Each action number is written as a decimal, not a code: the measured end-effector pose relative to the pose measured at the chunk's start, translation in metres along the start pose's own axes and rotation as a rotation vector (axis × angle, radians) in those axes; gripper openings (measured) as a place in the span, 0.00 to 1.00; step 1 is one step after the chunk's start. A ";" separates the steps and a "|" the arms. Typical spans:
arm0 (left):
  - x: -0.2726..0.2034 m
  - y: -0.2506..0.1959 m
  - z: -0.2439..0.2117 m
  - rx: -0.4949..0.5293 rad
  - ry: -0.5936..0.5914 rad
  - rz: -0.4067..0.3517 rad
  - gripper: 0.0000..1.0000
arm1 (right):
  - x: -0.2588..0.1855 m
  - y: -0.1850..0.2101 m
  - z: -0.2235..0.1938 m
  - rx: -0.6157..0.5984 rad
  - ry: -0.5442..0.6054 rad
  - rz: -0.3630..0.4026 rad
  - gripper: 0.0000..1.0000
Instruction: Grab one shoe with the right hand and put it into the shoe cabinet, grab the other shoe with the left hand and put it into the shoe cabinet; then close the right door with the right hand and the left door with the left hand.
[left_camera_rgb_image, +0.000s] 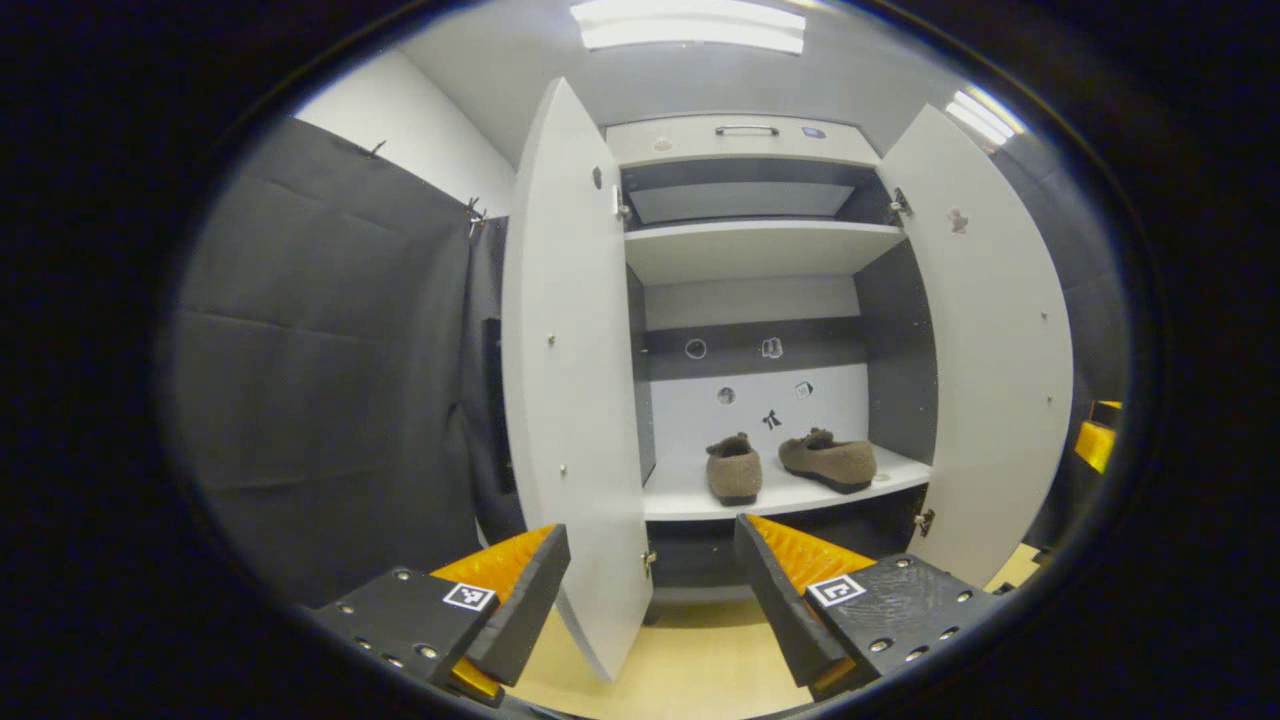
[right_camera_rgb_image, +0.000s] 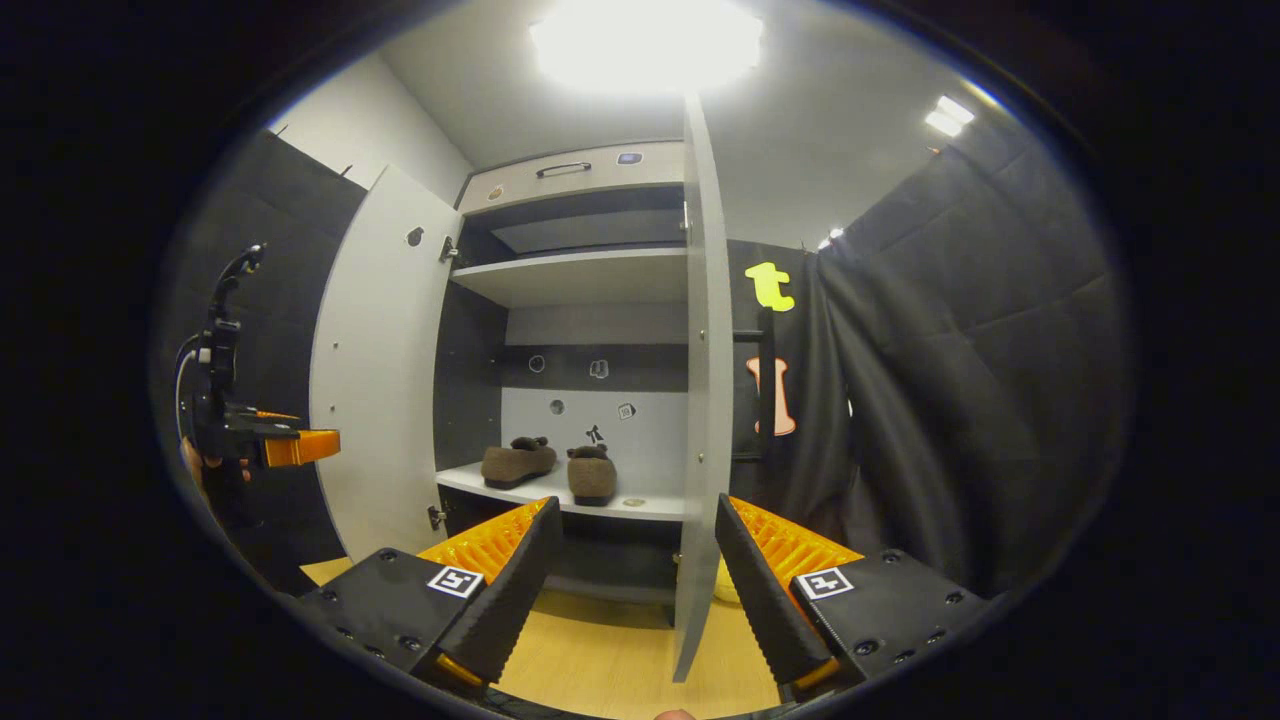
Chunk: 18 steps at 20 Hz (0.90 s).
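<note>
Right tongs (right_camera_rgb_image: 630, 570) stand wide and empty, their fingers straddling the edge-on right door (right_camera_rgb_image: 703, 400) of the shoe cabinet (right_camera_rgb_image: 575, 175); the door's free edge sits between and just ahead of the fingers, its long axis upright. Left tongs (left_camera_rgb_image: 650, 590), equally wide and holding nothing, frame the left door (left_camera_rgb_image: 570, 400) in the same way, that panel rising between and just beyond them. Each door is nearest its own hand. Farther in, past both open doors, the two brown shoes (right_camera_rgb_image: 548, 468) rest side by side on the lower shelf (left_camera_rgb_image: 690, 495), so the closing steps appear to be what remains. Whether either tong already touches its door is hard to judge. Off to the right tongs' left, the other gripper shows beside the left door, part of its holder's hand cut off.
</note>
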<state>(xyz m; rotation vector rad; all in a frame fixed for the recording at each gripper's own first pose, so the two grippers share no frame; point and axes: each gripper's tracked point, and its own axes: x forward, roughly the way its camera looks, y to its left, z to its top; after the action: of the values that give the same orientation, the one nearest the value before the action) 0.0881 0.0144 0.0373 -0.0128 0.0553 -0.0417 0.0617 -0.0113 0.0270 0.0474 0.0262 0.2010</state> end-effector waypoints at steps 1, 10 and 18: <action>-0.007 0.009 -0.003 0.001 0.003 0.010 1.00 | 0.000 0.005 -0.001 0.002 0.004 0.007 0.97; -0.043 0.063 -0.017 -0.019 -0.024 0.041 1.00 | -0.002 -0.034 -0.008 0.011 0.020 -0.160 0.98; -0.039 0.077 -0.037 -0.046 0.002 0.038 1.00 | 0.002 -0.147 0.043 0.068 -0.023 -0.485 0.96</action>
<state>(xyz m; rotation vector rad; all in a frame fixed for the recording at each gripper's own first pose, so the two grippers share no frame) 0.0503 0.0929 0.0016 -0.0573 0.0581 -0.0029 0.0944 -0.1570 0.0626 0.1089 0.0204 -0.2856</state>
